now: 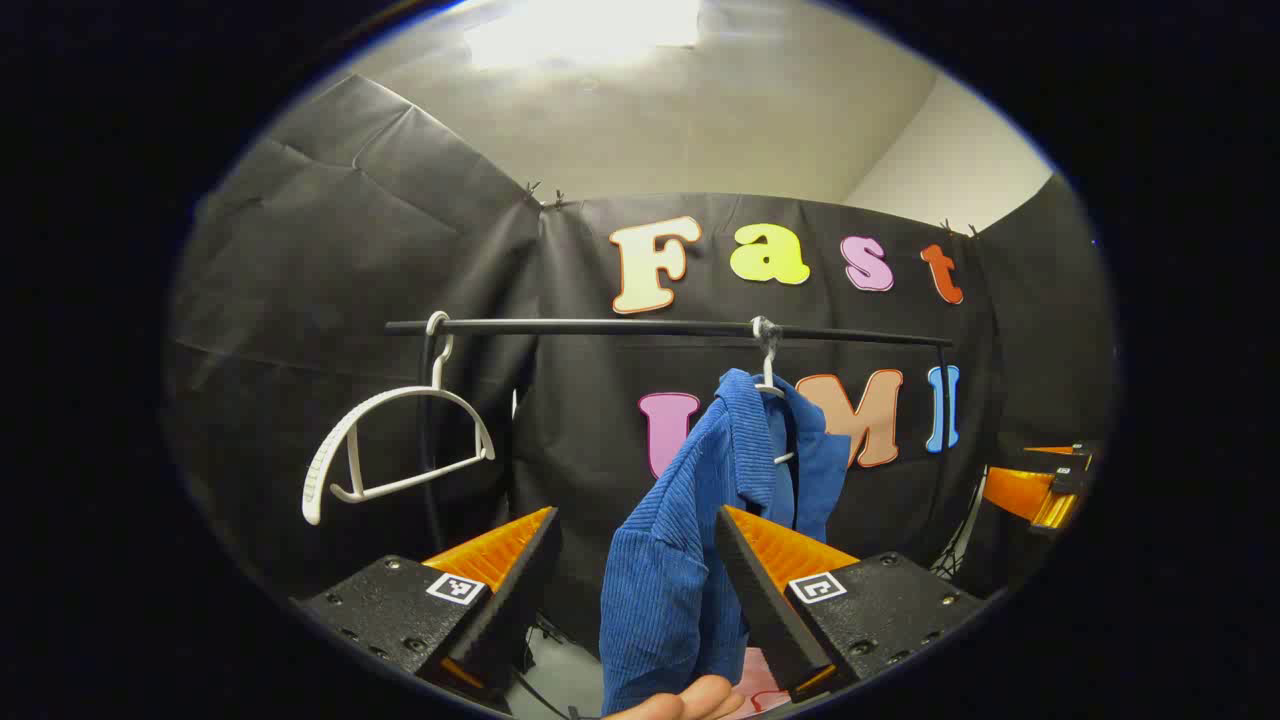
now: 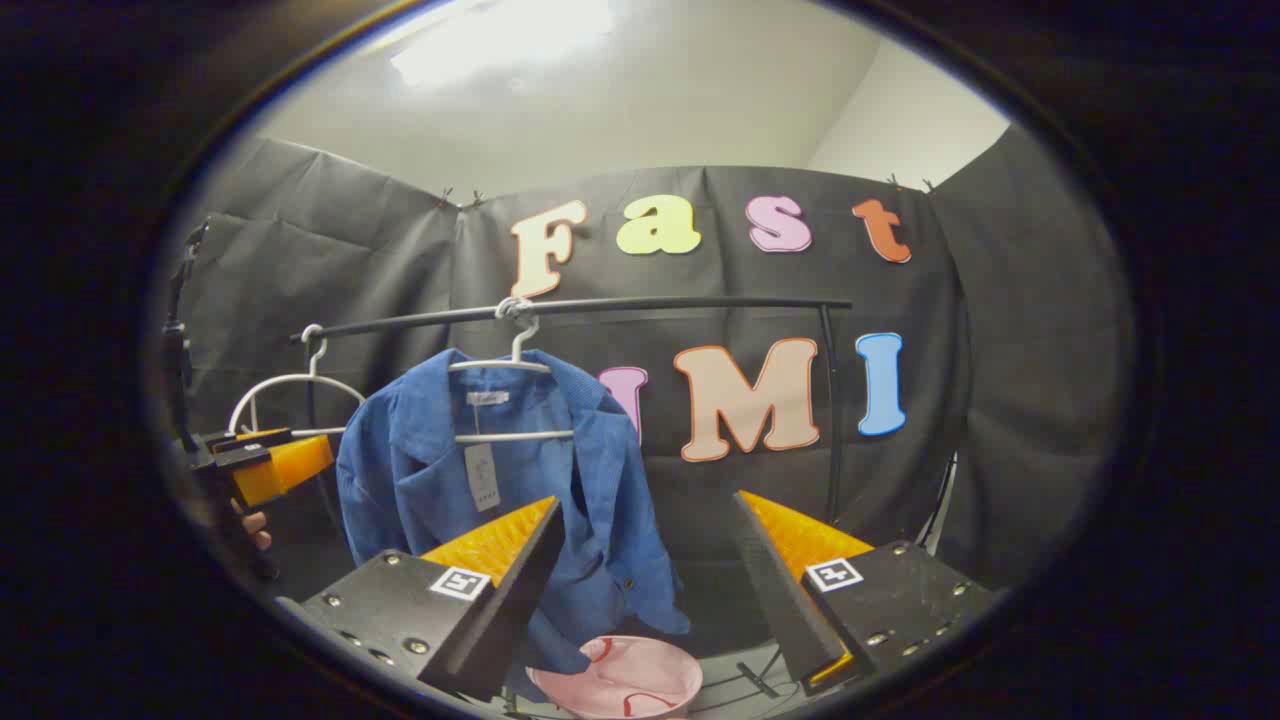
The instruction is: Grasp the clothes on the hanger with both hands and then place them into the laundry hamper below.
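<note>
**Blue jacket on the rail, both hand-held grippers spread**

My left hand-held gripper [image 1: 635, 560] is held with its fingers wide apart, pointing up at the clothes rail [image 1: 660, 328]. The blue jacket [image 1: 700, 520] hangs just beyond it — a sleeve drops down through the gap between the fingers, but I cannot tell whether either finger touches the cloth. The jacket sits on a white hanger [image 1: 768, 375] hooked toward the right part of the rail. An empty white hanger [image 1: 390, 445] hangs tilted at the left end of the rail.

My right hand-held gripper [image 2: 645, 560] is also spread wide, with nothing between its fingers. From the right gripper view the jacket [image 2: 500, 480] faces me with its front open, draped over its hanger [image 2: 515, 370], a tag showing at the neck. Below it, near the bottom of the view, stands the pink laundry hamper [image 2: 625, 680] — the jacket's lower edge hangs close over its rim. In that view my left hand-held gripper [image 2: 270, 465] shows far off at the left, just beside the jacket's sleeve and in front of the empty hanger [image 2: 290, 395]. In the left gripper view the right hand-held gripper [image 1: 1040, 485] shows at the far right edge.
</note>
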`<state>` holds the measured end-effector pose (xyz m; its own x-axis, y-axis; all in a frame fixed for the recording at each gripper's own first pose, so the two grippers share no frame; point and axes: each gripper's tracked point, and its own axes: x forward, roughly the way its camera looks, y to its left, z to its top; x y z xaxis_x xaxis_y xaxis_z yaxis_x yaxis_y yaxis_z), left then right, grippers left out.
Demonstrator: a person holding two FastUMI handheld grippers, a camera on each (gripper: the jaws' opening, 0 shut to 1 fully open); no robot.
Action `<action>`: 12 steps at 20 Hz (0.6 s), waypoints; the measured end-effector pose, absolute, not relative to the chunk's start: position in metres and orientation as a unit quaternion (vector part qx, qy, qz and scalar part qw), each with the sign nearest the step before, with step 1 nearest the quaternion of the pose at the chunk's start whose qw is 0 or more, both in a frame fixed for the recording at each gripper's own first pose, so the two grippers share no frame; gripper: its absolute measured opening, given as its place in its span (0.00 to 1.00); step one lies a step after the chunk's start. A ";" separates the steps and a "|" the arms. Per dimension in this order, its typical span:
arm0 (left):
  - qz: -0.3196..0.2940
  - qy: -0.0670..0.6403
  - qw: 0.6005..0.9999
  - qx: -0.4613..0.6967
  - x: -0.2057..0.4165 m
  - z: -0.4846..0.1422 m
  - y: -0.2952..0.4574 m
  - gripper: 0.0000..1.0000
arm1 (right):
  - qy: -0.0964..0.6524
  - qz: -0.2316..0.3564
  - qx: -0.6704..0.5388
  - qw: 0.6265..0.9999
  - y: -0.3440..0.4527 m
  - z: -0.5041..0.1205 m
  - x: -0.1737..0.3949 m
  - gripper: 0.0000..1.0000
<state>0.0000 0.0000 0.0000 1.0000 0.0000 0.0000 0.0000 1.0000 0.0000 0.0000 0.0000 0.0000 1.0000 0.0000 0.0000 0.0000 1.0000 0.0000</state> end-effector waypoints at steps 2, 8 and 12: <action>-0.002 0.000 1.000 0.004 -0.003 -0.003 -0.002 0.92 | 0.005 0.015 -0.012 1.000 0.012 -0.010 -0.008 0.94; -0.031 0.027 0.999 -0.002 -0.023 -0.027 -0.028 0.95 | 0.013 0.036 -0.029 0.999 0.031 -0.033 -0.022 0.97; -0.039 0.029 0.999 0.005 -0.027 -0.030 -0.047 0.92 | 0.016 0.034 -0.008 0.999 0.029 -0.035 -0.022 1.00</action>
